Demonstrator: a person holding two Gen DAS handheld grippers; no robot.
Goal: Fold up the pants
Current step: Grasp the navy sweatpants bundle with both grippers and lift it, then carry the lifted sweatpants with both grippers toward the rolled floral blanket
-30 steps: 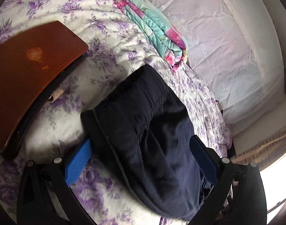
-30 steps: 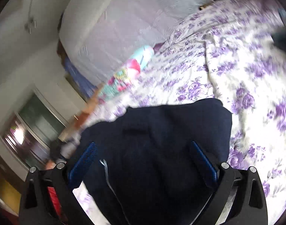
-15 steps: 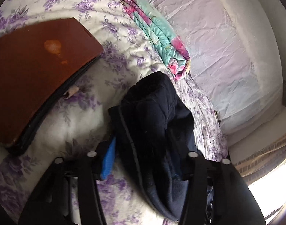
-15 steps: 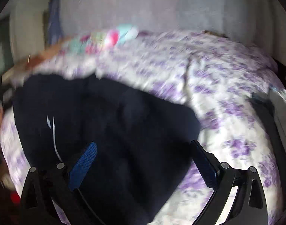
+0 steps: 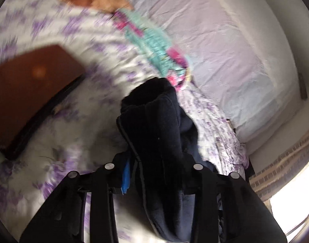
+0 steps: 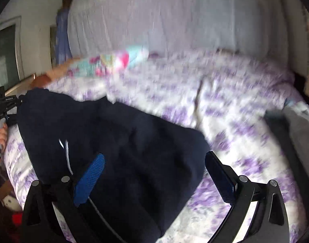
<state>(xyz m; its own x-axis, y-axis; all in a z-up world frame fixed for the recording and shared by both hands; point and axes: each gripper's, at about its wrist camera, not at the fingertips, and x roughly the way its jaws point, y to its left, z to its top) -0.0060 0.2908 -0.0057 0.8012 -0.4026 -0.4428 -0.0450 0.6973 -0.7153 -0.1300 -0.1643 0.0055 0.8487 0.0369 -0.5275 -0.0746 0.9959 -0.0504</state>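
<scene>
Dark navy pants [image 6: 118,147] lie on a bed with a purple-flowered sheet [image 6: 225,105]. My left gripper [image 5: 154,178] is shut on a bunched edge of the pants [image 5: 154,125], which rise between its jaws. It also shows at the far left of the right wrist view [image 6: 4,105], at the pants' far end. My right gripper [image 6: 154,174] is open, its blue pads [image 6: 89,180] spread over the near part of the pants, with fabric lying between them.
A brown flat case [image 5: 27,93] lies on the bed to the left. A folded teal-and-pink cloth [image 5: 154,46] lies near the pale headboard [image 5: 225,50]. A grey object [image 6: 296,129] sits at the bed's right edge. A window [image 5: 292,202] is at the right.
My left gripper has closed on the pants and gathered the fabric into a narrow bunch. The right gripper's view has swung across the bed; it stays open over the pants.
</scene>
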